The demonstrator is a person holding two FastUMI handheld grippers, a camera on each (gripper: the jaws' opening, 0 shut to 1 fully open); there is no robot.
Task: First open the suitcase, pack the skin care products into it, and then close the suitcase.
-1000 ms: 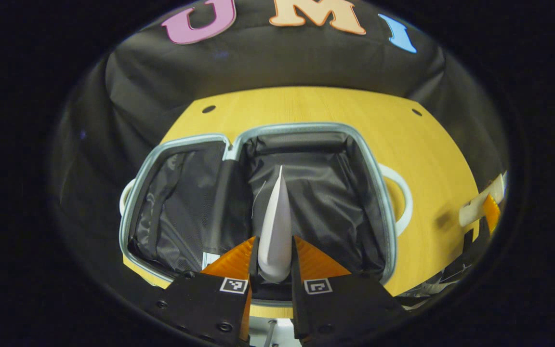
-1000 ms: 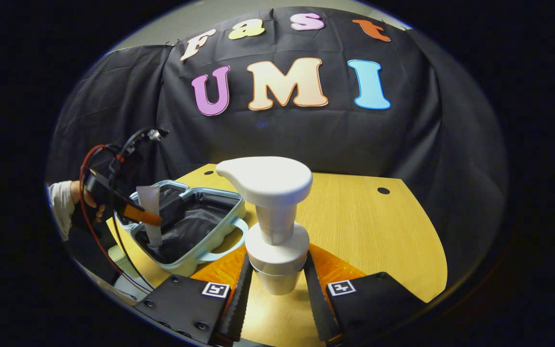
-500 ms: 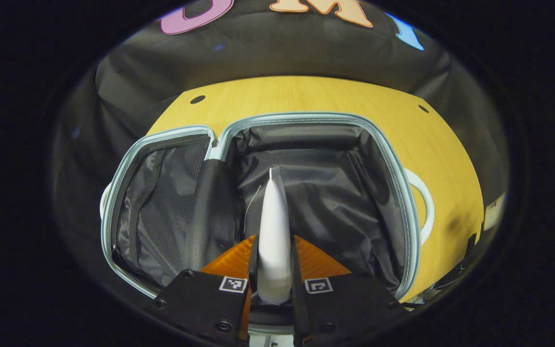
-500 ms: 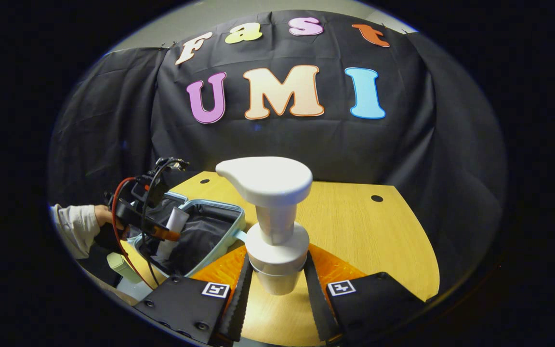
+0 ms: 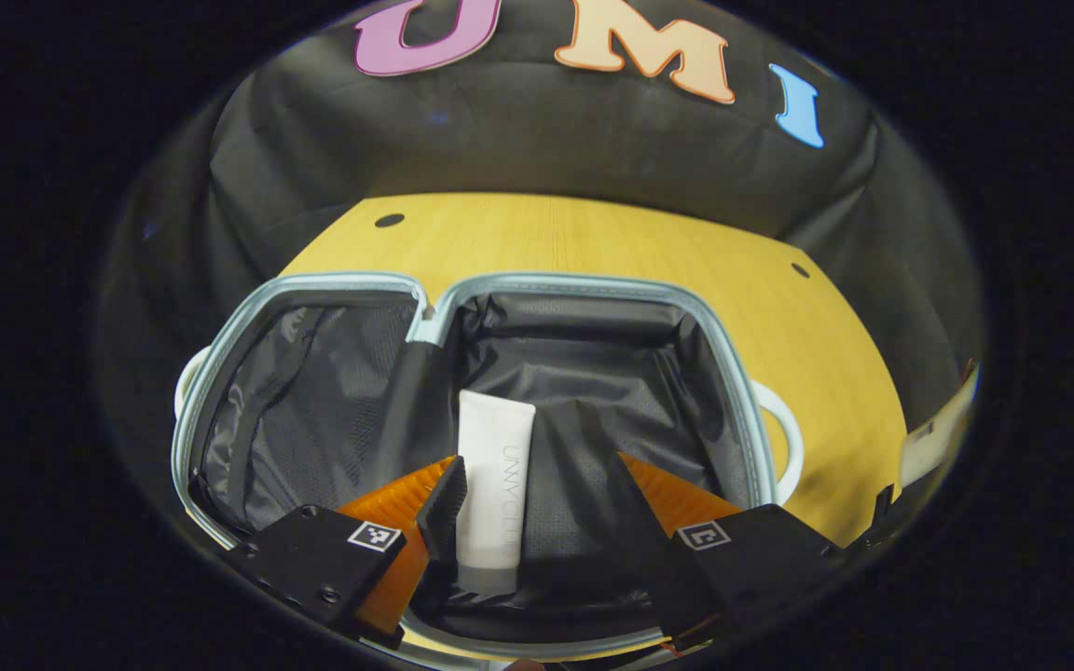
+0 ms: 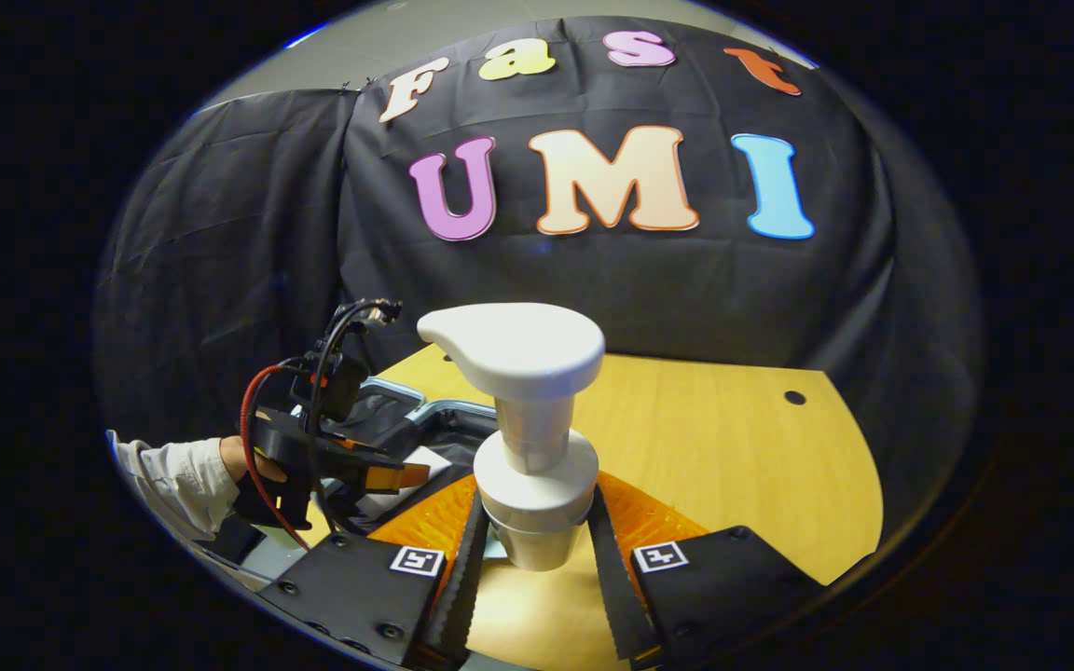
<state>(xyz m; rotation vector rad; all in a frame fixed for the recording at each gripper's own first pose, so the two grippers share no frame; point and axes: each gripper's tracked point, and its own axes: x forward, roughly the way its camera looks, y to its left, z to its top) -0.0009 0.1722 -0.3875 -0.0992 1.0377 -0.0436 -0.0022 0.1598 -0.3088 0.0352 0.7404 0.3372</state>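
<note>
White tube [image 5: 494, 485] lay flat in open suitcase [image 5: 593, 284], long axis toward counter's [image 5: 593, 233] far edge. Left gripper [image 5: 537, 508] spread. Right gripper [image 6: 532, 550] pinched pump bottle [image 6: 528, 429] upright.

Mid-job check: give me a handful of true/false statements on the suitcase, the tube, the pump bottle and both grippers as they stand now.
1. The suitcase lies open on the table. True.
2. The left gripper is clamped on the tube. False: its fingers are spread and the tube lies in the suitcase lining.
3. The right gripper holds the pump bottle upright. True.
4. The pump bottle is already inside the suitcase. False: it is held in the right gripper, outside the case.
5. The tube lies in the suitcase's left half. False: it lies in the right half, near the middle divider.
</note>
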